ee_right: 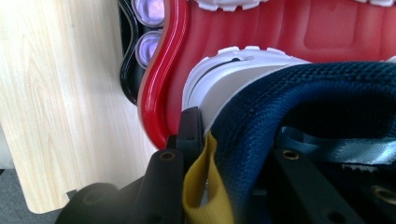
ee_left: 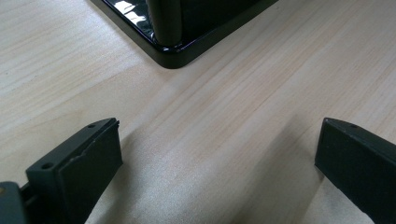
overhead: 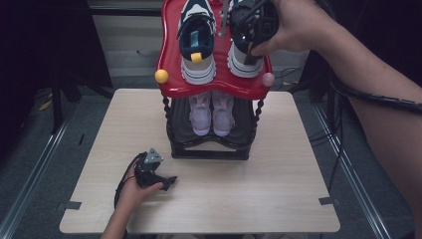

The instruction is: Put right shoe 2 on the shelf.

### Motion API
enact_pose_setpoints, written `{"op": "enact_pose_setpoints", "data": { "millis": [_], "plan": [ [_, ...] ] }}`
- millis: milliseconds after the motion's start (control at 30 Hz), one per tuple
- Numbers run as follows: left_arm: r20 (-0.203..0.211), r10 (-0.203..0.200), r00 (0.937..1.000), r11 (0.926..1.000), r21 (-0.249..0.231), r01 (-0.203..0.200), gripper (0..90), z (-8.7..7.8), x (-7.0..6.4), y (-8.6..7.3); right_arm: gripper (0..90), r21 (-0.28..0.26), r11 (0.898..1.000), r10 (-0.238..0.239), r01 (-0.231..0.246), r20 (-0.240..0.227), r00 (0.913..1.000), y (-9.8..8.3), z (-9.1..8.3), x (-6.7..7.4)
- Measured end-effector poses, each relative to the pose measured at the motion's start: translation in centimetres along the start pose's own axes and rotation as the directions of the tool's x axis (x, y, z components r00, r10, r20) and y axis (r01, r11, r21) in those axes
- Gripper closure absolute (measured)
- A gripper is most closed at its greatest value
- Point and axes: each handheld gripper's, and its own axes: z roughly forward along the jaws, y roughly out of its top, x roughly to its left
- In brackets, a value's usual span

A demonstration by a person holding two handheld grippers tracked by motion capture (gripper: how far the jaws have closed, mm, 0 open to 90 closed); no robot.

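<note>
Currently my right gripper (overhead: pixel 251 37) is clamped on the heel collar of the right-hand sneaker (overhead: pixel 245 62) on the red top shelf (overhead: pixel 169 59). My left gripper (overhead: pixel 169 181) rests wide apart below, holding nothing. A loose pinch could drop the shoe off the front rim.

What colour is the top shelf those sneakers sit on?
The top shelf is glossy red, clearest in the high view.

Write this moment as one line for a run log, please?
right gripper: shut on right sneaker's heel collar, red top shelf | left gripper: open, on table | pink shoes: lower shelf
</note>
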Motion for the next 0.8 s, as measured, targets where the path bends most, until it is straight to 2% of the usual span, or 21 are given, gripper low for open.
{"op": "enact_pose_setpoints", "data": {
  "millis": [167, 400, 800],
  "plan": [
    [-0.001, 0.0, 1.0, 1.0, 0.001, 0.0, 0.0, 0.0, 0.0, 0.0, 73.2, 0.005, 1.0, -0.016, 0.016, -0.008, 0.9998, 1.0, 1.3, -0.6],
    [-0.003, 0.0, 1.0, 1.0, 0.0, 0.0, 0.0, 0.0, 0.0, 0.0, 72.9, -0.005, 1.0, -0.017, 0.017, -0.029, 0.9994, 1.5, 2.1, -1.0],
    [-0.004, 0.001, 1.0, 1.0, 0.0, -0.001, 0.0, 0.0, 0.0, 0.0, 72.6, -0.018, 0.999, -0.049, 0.049, -0.042, 0.9979, 1.9, 2.3, -0.9]
  ]
}}
